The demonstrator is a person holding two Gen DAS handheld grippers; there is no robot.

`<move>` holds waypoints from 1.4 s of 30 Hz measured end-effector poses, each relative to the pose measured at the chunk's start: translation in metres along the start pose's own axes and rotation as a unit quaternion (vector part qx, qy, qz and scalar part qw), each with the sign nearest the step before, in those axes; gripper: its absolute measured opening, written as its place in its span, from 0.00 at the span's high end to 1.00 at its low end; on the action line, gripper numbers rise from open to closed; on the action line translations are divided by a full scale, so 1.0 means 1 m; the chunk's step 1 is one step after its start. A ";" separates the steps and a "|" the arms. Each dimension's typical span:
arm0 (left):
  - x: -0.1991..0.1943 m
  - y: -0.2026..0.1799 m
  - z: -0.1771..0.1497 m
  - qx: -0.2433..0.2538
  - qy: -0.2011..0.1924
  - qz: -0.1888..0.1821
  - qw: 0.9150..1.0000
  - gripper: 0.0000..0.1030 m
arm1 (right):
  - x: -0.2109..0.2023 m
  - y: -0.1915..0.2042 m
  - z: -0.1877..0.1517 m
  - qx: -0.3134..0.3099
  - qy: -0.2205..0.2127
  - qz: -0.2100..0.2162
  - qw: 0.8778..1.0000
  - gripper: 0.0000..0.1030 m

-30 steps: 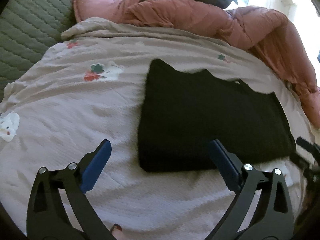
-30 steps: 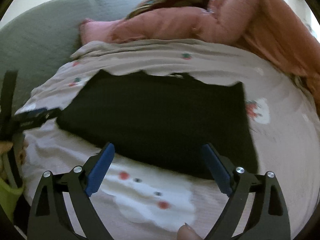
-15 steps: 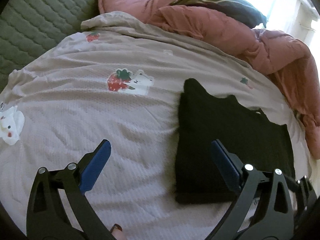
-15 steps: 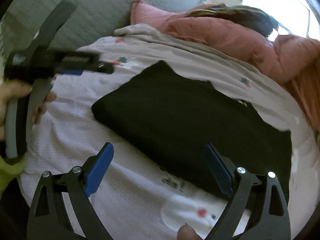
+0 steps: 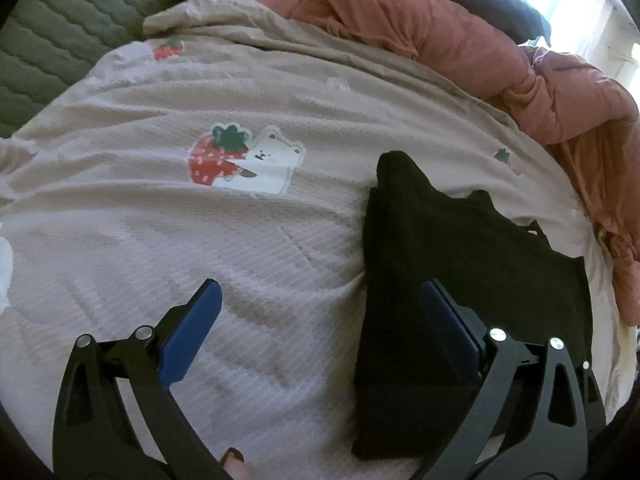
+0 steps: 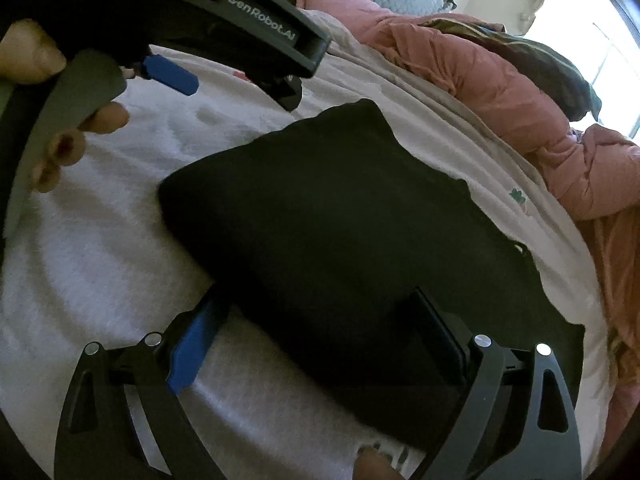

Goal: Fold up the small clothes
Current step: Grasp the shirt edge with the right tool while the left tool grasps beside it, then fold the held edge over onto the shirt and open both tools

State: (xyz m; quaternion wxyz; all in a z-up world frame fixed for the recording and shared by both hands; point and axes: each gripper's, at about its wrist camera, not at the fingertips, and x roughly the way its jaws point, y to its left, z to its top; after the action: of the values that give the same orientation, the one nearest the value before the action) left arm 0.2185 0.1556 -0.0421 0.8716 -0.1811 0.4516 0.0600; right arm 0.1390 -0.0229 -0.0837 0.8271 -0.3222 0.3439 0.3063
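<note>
Both wrist cameras look down close over the bed (image 5: 280, 240). They share the black garment (image 5: 460, 260), toward 3 o'clock in the left view. It fills the right view's centre (image 6: 340, 240).

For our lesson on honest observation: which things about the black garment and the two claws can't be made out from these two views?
- Black garment, left view: near right corner hidden behind the left claw.
- Black garment, right view: near edge covered by the right claw; too dark to count folded layers.
- Left claw, right view: only partly visible, cut off by the top-left edge.
</note>
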 end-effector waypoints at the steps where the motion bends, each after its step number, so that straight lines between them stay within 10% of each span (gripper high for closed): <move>1: 0.003 0.000 0.001 -0.003 0.004 -0.003 1.000 0.10 | 0.004 -0.001 0.003 0.001 0.000 -0.005 1.000 0.11; 7: 0.020 -0.001 0.009 -0.034 0.037 -0.042 0.998 0.10 | 0.013 -0.002 0.014 0.003 -0.022 -0.025 0.999 0.13; 15: 0.033 0.001 0.019 -0.094 0.076 -0.128 0.984 0.10 | -0.019 -0.024 0.011 0.048 -0.092 0.016 0.994 0.80; 28: 0.017 -0.057 0.026 -0.098 0.086 -0.196 0.972 0.10 | -0.062 -0.063 -0.004 0.091 -0.136 0.012 0.986 0.82; 35: -0.006 -0.123 0.022 -0.040 0.075 -0.187 0.979 0.69 | -0.087 -0.091 -0.030 0.135 -0.158 -0.007 0.978 0.82; 42: -0.021 -0.184 0.008 0.003 0.073 -0.195 0.978 0.70 | -0.111 -0.131 -0.072 0.202 -0.169 -0.016 0.965 0.83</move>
State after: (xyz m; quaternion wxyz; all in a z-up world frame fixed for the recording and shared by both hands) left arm 0.2616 -0.0105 0.0270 0.8316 -0.2671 0.4704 -0.1259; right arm 0.1439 -0.1869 0.0033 0.9260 -0.0980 0.2485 0.2670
